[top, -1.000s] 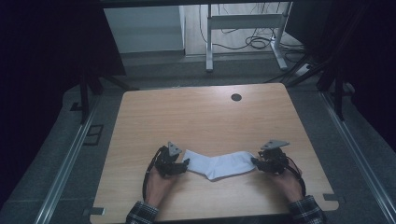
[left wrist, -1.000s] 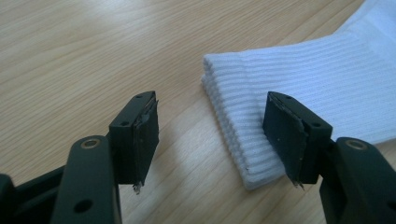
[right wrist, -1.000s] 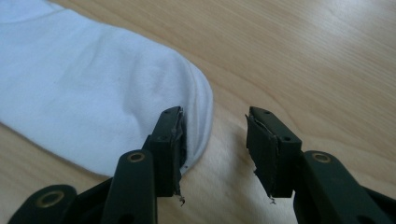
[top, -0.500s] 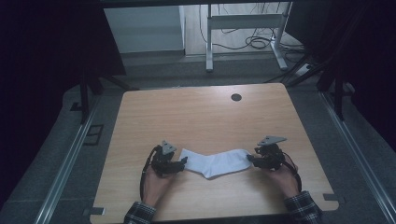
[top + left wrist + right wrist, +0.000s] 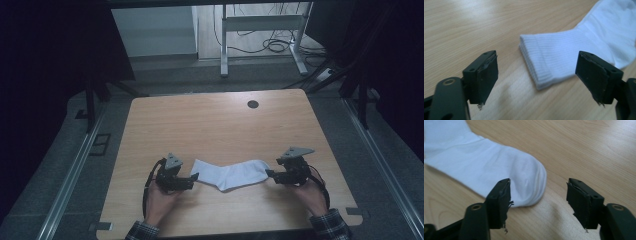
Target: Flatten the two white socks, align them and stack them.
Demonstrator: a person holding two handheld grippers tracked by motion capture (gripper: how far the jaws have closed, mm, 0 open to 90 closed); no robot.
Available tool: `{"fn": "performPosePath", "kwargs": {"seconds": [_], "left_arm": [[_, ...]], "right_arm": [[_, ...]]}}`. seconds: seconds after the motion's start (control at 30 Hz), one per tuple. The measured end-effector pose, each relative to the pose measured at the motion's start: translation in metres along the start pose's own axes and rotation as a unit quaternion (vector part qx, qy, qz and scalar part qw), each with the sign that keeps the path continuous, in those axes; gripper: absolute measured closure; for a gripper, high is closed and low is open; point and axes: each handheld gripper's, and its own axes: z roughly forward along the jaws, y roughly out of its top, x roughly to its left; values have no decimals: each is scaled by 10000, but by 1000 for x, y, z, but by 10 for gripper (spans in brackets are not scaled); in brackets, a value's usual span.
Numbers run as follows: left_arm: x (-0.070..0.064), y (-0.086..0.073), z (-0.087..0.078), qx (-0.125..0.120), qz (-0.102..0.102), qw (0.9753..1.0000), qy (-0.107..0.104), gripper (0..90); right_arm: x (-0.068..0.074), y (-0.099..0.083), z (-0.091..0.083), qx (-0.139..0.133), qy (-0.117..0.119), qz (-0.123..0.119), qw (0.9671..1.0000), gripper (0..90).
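The wooden desk (image 5: 220, 125) carries a single white ankle sock (image 5: 231, 173), laid flat near the person's edge, between the two grippers. The sock lies stretched out lengthwise, cuff toward the left gripper (image 5: 193, 177) and toe toward the right gripper (image 5: 270, 174); this layout presents one end to each tool.

Left gripper: fingers (image 5: 485, 77) wide apart, holding nothing, aimed at the ribbed cuff (image 5: 534, 62), just short of it.

Right gripper: fingers (image 5: 499, 203) wide apart, holding nothing, straddling the toe (image 5: 534, 182) region.

No brand, label or legible writing shows on the sock, the desk or the grippers.
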Motion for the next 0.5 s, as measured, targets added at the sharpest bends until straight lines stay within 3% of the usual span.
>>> {"fn": "performPosePath", "kwargs": {"seconds": [0.13, 0.5], "left_arm": [[-3, -6, -11, -21, 75, 10000, 5, 155], [-8, -34, -32, -38, 260, 9995, 193, 124]], "right_arm": [[1, -5, -6, 58, -61, -96, 9999, 263], [4, -29, -21, -75, -54, -46, 9999, 138]]}}
